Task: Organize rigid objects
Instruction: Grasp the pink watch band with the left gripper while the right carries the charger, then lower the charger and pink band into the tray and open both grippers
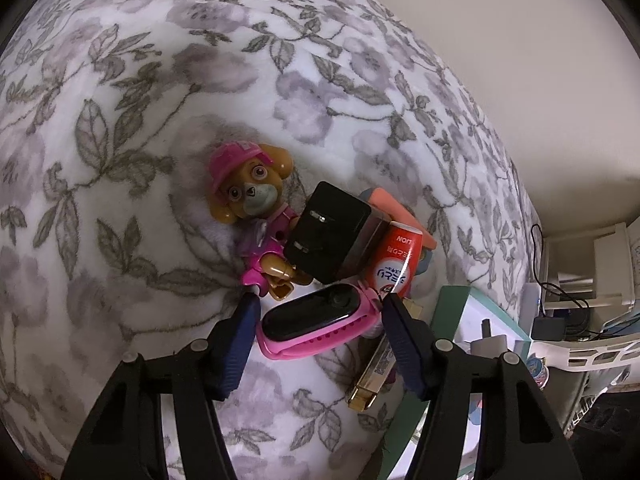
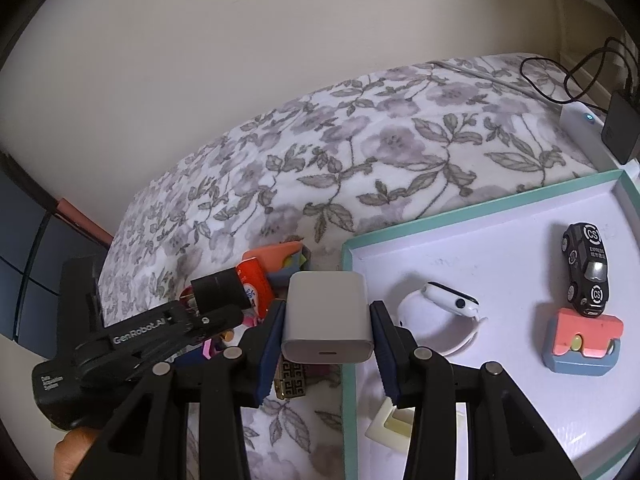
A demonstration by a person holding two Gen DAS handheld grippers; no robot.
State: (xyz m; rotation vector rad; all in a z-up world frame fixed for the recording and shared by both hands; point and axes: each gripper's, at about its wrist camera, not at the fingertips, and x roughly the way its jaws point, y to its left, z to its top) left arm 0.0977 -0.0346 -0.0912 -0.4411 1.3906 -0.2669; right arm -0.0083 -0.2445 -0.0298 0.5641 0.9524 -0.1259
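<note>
In the left wrist view, my left gripper (image 1: 318, 304) is open around a pink watch with a black face (image 1: 316, 326) lying on the floral blanket. Behind the watch lie a toy dog in pink (image 1: 252, 212), a black charger (image 1: 330, 234), a red-and-white tube (image 1: 394, 260) and a gold patterned item (image 1: 370, 376). In the right wrist view, my right gripper (image 2: 328, 320) is shut on a white charger (image 2: 326, 318), held at the left rim of the teal tray (image 2: 348, 264). The tray holds a white watch (image 2: 448, 300), a black toy car (image 2: 586, 268) and a coral-and-blue block (image 2: 582, 340).
The floral blanket (image 2: 360, 152) covers the bed up to a cream wall. A black adapter (image 2: 620, 132) with cables and a white power bank (image 2: 580, 120) lie at the far right. A cream piece (image 2: 390, 424) lies in the tray's near part. White shelves (image 1: 592, 264) stand beside the bed.
</note>
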